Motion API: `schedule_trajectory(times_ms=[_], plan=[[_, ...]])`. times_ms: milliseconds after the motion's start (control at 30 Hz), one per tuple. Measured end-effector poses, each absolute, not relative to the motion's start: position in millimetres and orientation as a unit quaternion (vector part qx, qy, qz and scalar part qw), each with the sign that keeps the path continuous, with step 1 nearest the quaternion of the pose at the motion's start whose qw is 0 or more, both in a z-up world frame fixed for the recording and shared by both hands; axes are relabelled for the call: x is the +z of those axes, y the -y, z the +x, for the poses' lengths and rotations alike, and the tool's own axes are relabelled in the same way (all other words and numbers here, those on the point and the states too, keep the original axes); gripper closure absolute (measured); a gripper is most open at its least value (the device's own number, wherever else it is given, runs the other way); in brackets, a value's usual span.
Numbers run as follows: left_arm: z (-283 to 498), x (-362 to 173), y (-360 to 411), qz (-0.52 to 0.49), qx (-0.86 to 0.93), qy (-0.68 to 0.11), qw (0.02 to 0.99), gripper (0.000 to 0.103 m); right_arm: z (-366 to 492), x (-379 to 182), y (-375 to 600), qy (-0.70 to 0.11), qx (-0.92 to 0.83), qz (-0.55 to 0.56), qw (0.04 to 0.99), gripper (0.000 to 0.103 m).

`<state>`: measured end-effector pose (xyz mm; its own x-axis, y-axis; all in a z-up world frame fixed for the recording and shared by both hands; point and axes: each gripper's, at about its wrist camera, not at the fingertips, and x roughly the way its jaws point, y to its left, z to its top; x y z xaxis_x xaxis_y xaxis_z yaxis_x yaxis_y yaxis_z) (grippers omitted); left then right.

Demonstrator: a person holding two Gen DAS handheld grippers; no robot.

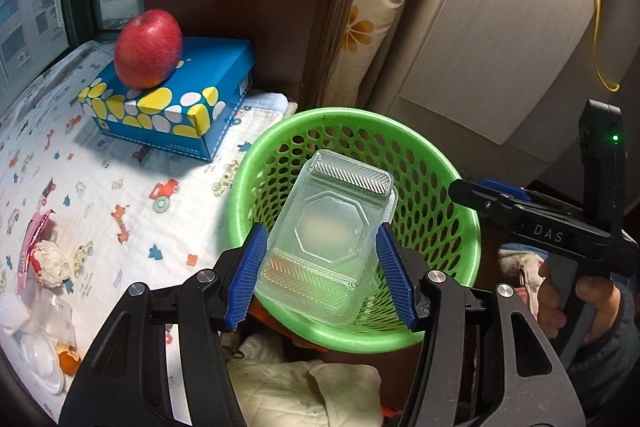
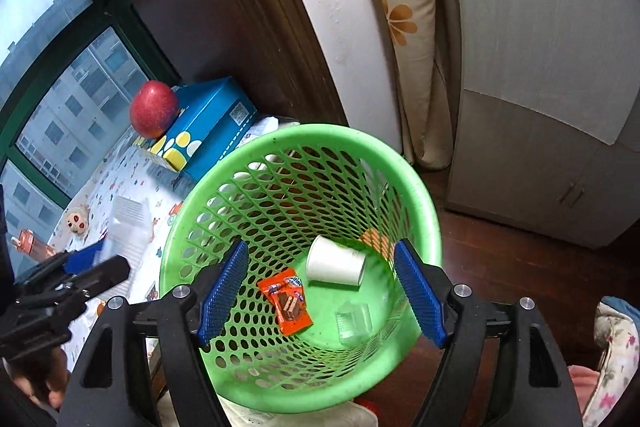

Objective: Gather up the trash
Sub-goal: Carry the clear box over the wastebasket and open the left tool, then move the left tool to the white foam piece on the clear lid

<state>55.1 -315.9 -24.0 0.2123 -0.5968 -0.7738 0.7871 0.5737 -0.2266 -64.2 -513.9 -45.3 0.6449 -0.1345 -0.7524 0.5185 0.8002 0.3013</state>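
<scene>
We see left gripper clamping clear plastic box above green basket rim, right gripper spread wide over basket mouth, paper cup and wrapper inside.

Home, prob. a bedroom in a flat. Evidence: tabletop w/ kids' cartoon-print cloth; on it a blue tissue box w/ a red apple on top. Behind the box: window looking onto apartment blocks. Right of the box: floral pillow wedged upright by a white cupboard; wood floor below the cupboard.
</scene>
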Motion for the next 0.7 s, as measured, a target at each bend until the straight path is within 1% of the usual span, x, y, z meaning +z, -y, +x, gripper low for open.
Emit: schedule_trajectory(times_ms=[267, 300, 367, 500, 700], plan=[[43, -33, 333, 0.105, -0.464, -0.449, 0.756, 0.045, -78, -44, 521, -0.368, -0.192, 0.265, 0.870, 0.029], [43, -34, 334, 0.102, -0.467, -0.451, 0.754, 0.044, -78, -44, 520, -0.368, -0.191, 0.267, 0.870, 0.029], [42, -34, 333, 0.098, -0.468, -0.450, 0.754, 0.036, -79, -44, 519, -0.367, -0.190, 0.268, 0.870, 0.029], [40, -32, 325, 0.096, -0.462, -0.446, 0.761, 0.036, -81, -43, 515, -0.367, -0.186, 0.268, 0.871, 0.029], [53, -26, 285, 0.083, -0.416, -0.438, 0.793, 0.036, -72, -40, 495, -0.372, -0.167, 0.259, 0.876, 0.028]])
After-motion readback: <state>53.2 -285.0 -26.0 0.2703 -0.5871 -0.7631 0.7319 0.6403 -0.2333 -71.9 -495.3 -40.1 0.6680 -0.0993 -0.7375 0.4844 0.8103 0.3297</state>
